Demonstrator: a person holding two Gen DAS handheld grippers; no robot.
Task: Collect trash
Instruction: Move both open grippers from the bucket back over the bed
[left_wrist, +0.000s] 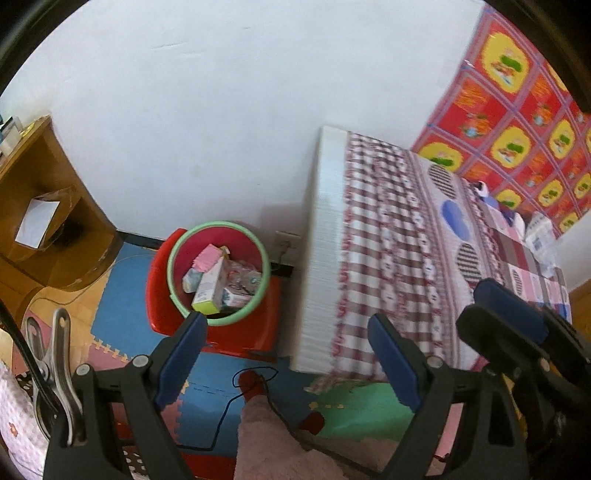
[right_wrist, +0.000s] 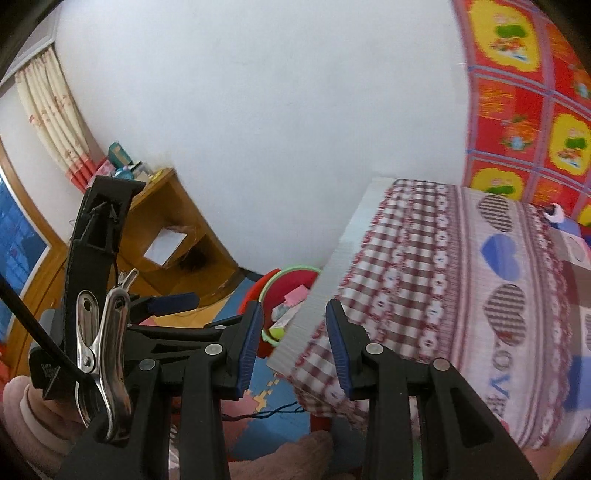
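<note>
Holding cartons and wrappers: red bin

bin half hidden behind bed corner, bedspread blurred

Bright daylight, motion blur, fisheye-warped edges

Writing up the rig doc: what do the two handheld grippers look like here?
Both the left gripper and the right gripper are matte black plastic with two fingers, flat blue pads on the inner faces and round silver pivot pins. A steel spring clip pins a black cable beside each.
</note>
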